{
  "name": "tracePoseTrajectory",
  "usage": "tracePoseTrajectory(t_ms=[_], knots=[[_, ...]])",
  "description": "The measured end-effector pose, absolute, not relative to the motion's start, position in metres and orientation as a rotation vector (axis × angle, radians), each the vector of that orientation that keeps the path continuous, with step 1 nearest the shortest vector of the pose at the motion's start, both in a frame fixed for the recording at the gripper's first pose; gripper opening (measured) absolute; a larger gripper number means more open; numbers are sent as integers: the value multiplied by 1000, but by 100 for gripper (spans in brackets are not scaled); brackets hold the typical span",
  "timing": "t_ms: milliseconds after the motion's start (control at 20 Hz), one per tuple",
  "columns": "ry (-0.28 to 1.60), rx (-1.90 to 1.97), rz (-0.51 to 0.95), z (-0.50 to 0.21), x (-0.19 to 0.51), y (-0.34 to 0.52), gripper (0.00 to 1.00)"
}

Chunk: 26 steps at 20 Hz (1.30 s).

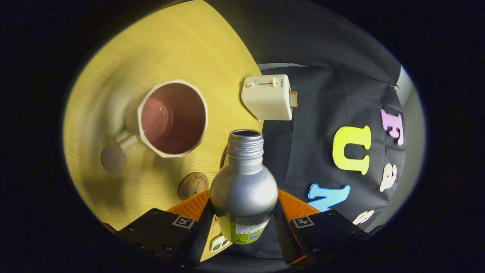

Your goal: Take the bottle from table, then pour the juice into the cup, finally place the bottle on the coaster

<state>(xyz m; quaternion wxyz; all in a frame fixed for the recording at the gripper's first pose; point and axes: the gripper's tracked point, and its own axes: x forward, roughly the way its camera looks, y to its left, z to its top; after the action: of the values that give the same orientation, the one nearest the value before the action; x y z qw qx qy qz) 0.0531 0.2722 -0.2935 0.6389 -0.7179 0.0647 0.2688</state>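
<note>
Gripper view shows the tongs [242, 227] clamped on the silver bottle [243, 189], one finger pressing each side of its body. The bottle is uncapped and held above the table [182, 45], its open mouth aimed past the cup's rim. Just beyond the bottle's shoulder lies the round coaster [193, 185], partly covered by a finger. Farther from the bottle sits the faceted cup [172, 118], droplets inside it; whether juice has collected at its bottom is hard to tell. Beyond the bottle's mouth stands a small toaster [266, 97]. Pouring seems the step in hand; next the mouth must swing over the cup and tip. The bottle's base is cut off.
</note>
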Motion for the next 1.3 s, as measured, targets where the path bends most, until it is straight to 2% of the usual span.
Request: tracePoseTrajectory(t_ms=[750, 950, 1300], knots=[[199, -1056, 501, -259, 62, 261, 78], [221, -822, 453, -249, 73, 247, 78], [300, -362, 464, -253, 91, 239, 77]])
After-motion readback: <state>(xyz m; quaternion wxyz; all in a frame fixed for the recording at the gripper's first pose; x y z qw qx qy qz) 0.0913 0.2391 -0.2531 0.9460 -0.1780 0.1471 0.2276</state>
